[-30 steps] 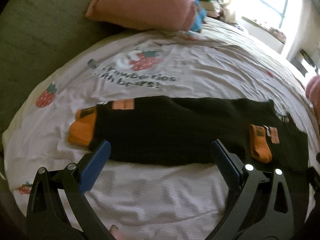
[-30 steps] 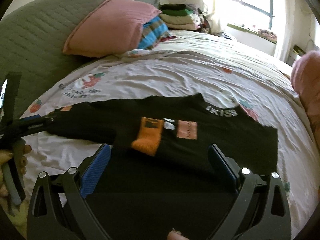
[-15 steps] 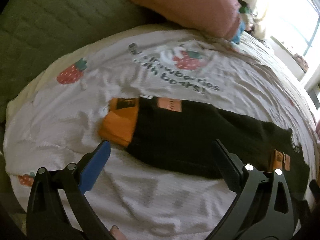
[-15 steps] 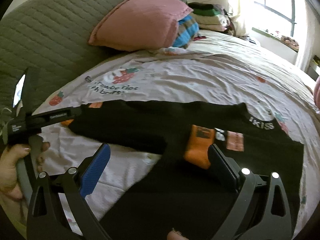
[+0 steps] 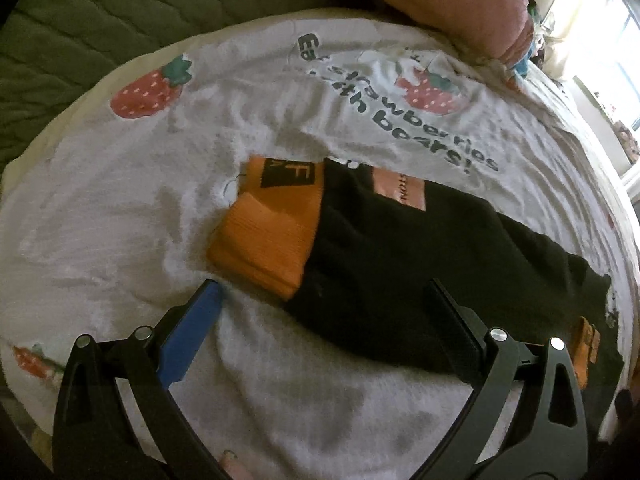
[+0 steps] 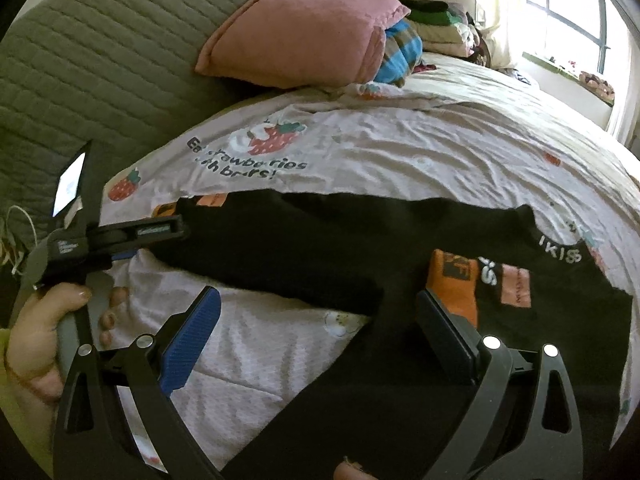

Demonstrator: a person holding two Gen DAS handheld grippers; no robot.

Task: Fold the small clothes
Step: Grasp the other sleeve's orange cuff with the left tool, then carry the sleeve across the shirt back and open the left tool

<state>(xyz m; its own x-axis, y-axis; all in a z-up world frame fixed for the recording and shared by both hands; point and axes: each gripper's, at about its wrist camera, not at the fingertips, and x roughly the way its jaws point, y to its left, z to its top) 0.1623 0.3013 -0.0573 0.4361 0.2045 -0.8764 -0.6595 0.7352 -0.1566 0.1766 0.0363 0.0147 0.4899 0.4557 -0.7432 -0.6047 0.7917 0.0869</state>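
Note:
A black sweater [image 6: 400, 240] with orange cuffs lies flat on the bed, collar lettering to the right. One sleeve [image 5: 420, 264] stretches left and ends in an orange cuff [image 5: 268, 236]. My left gripper [image 5: 324, 316] hovers open just in front of that cuff, the sleeve's near edge lying between its fingers. The other cuff [image 6: 454, 284] is folded onto the sweater's body. Just in front of that folded cuff my right gripper [image 6: 316, 320] stands open over the sweater's lower part, holding nothing. The right wrist view also shows the left gripper [image 6: 176, 230], held by a hand [image 6: 36, 332].
The bedsheet [image 6: 380, 136] has strawberry prints and lettering. A pink pillow [image 6: 304, 28] leans on the grey quilted headboard [image 6: 100, 60]. Folded clothes [image 6: 436, 24] are stacked at the back by a bright window [image 6: 580, 20].
My left gripper has moved left along the sleeve and closer to the orange cuff. The right gripper has swung left, so the sleeve and left gripper sit more central. Both stayed open.

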